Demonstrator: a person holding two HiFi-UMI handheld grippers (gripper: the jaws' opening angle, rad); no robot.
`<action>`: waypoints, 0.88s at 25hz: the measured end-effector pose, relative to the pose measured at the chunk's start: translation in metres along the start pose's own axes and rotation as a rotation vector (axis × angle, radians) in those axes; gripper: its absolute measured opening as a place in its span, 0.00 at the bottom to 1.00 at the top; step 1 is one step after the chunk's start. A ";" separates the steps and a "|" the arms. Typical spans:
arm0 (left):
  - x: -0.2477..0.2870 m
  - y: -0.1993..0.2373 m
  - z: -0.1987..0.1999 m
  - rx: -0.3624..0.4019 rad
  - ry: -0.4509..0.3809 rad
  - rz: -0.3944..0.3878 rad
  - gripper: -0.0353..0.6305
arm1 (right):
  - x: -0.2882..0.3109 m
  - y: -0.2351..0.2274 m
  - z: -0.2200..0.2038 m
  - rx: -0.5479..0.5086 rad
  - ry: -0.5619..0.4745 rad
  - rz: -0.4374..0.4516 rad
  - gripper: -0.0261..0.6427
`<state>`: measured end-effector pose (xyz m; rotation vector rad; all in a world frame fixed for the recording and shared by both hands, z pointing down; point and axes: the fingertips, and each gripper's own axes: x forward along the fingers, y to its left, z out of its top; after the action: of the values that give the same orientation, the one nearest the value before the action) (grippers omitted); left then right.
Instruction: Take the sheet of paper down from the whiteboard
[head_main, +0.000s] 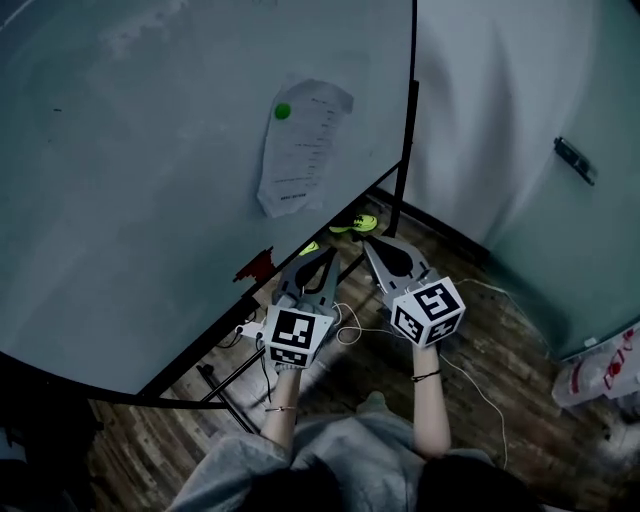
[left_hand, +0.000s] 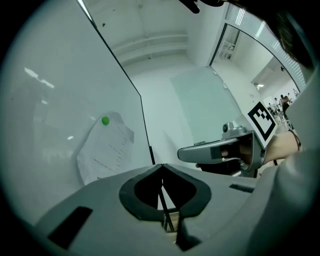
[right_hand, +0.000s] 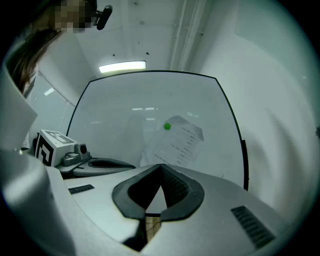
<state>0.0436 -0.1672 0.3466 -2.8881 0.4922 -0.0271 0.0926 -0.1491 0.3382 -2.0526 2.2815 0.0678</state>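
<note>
White printed paper sheet under round green magnet, long axis upright, lies far-left of left gripper (the nearer) and right gripper; both jaws pressed together, empty.

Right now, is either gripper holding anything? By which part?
Nothing is held. The left gripper and right gripper are shut and empty; the sheet of paper hangs on the whiteboard under a green magnet.
</note>
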 end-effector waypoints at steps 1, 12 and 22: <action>0.009 0.001 0.001 0.007 0.005 0.010 0.06 | 0.003 -0.007 0.002 0.000 0.000 0.016 0.04; 0.063 0.017 0.032 0.007 -0.097 0.063 0.06 | 0.032 -0.070 0.001 0.029 -0.017 0.094 0.04; 0.091 0.074 0.077 0.091 -0.173 0.144 0.06 | 0.100 -0.098 0.013 0.033 -0.067 0.156 0.04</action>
<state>0.1092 -0.2498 0.2546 -2.7277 0.6457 0.2157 0.1803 -0.2576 0.3182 -1.8251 2.3813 0.1051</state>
